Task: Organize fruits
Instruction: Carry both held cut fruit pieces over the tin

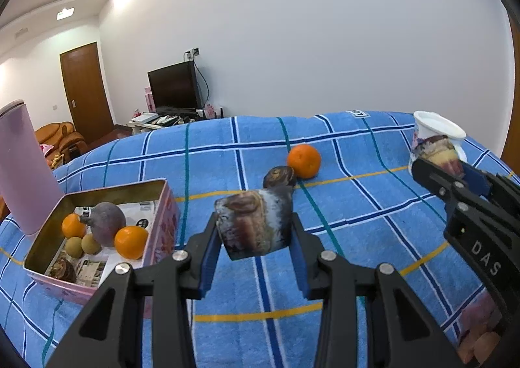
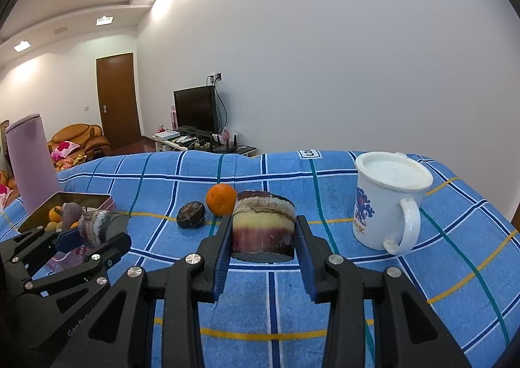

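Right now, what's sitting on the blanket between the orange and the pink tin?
A dark brown round fruit lies beside the orange, then bare blue blanket up to the tin. The right wrist view shows it.

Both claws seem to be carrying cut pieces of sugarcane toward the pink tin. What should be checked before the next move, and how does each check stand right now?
1. Left claw grips its cane piece on both sides: ok.
2. Right claw grips its cane piece on both sides: ok.
3. Pink tin open, lid up: ok.
4. Room left in the tin: ok, bare paper lining shows beside the fruit.
5. The two claws apart from each other: ok.
6. All fruit packed: not ok, an orange and a dark round fruit lie on the blue cloth.
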Demonstrator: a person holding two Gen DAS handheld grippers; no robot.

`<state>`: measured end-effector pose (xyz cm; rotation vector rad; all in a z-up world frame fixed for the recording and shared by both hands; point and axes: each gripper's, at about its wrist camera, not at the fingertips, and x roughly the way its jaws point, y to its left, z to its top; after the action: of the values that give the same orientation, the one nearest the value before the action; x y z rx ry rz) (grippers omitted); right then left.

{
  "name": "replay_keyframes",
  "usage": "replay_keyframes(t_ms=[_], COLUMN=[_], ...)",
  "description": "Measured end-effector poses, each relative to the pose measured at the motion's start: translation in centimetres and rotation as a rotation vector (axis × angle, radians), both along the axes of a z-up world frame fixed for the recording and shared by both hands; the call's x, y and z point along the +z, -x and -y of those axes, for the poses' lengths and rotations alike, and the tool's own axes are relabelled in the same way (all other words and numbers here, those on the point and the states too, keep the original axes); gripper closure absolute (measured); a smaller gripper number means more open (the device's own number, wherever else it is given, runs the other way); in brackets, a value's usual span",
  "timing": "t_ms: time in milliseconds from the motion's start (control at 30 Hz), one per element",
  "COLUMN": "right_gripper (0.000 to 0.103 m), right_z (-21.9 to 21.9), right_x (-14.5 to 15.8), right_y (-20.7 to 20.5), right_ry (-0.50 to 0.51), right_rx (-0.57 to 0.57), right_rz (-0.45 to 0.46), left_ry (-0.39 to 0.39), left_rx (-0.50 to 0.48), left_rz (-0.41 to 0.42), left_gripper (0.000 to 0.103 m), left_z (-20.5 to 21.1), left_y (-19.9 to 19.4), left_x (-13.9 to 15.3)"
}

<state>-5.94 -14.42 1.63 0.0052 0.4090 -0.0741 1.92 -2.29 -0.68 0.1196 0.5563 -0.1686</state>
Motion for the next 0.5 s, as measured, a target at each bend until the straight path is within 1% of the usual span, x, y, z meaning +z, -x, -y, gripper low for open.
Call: replay_keyframes(t_ms=[233, 500], right_gripper=[0.064, 0.064], right_z=[-0.3, -1.4], right_x=[-0.1, -0.2], right_y=[0.6, 1.6], right_ry=[-0.007, -0.004], right_rx=[-0.01, 0.0], right_rz=[-0.003, -0.01], left_ry=[0.016, 0.002], left_rx=[0.008, -0.011], left_rz=[-0.004, 0.009], left_gripper=[0.062, 0.062], left_z=[-1.1, -1.3], left_y=[0.3, 1.0], left_x=[0.0, 0.2])
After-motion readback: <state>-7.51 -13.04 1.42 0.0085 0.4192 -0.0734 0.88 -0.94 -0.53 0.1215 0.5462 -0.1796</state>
